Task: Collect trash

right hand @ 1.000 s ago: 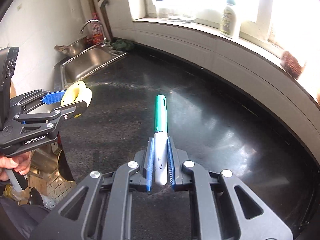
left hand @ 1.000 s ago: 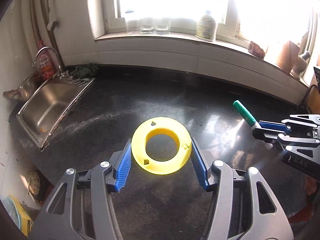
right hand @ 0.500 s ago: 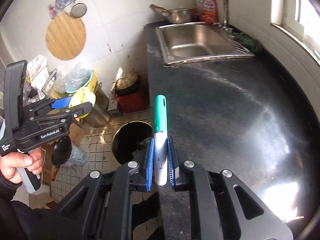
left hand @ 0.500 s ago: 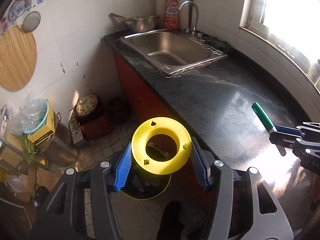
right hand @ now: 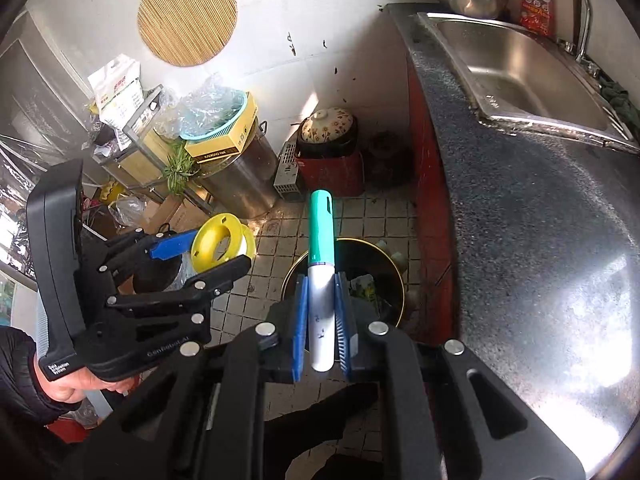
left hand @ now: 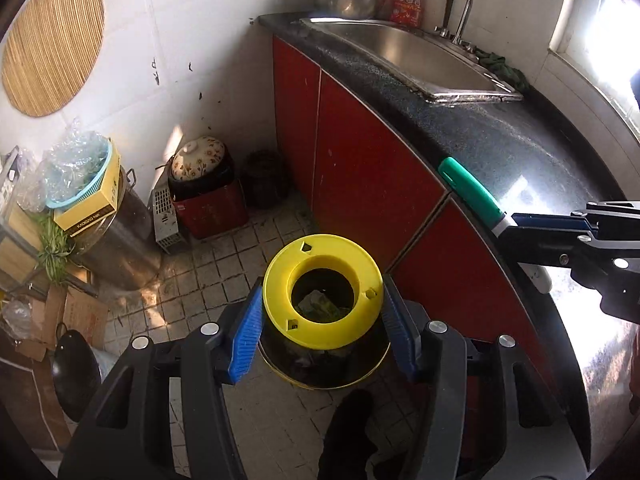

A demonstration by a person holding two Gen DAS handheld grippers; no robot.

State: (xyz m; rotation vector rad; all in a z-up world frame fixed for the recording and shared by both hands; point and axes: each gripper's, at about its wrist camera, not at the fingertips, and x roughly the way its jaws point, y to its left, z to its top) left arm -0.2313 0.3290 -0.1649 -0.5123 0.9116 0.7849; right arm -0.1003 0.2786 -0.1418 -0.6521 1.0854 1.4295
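Note:
My left gripper [left hand: 322, 312] is shut on a yellow plastic spool [left hand: 322, 304] and holds it directly above a round black trash bin [left hand: 324, 372] on the tiled floor. Trash shows through the spool's hole. The left gripper [right hand: 208, 256] and the spool [right hand: 220, 242] also show in the right wrist view. My right gripper [right hand: 322, 312] is shut on a white marker with a green cap [right hand: 320, 264], held above the bin [right hand: 360, 276]. In the left wrist view the marker [left hand: 472, 192] and right gripper [left hand: 560, 232] sit at the right, over the counter edge.
A black stone counter [right hand: 540, 240] with red cabinet doors [left hand: 360, 168] runs along the right, with a steel sink [right hand: 520, 68] farther back. On the floor stand a floral-lidded pot [left hand: 198, 158], a red crate [left hand: 212, 208], a steel pot [right hand: 240, 184] and boxes.
Both grippers swung left off the counter and tilted down toward the floor. The spool and the marker now hang over the trash bin, both still gripped.

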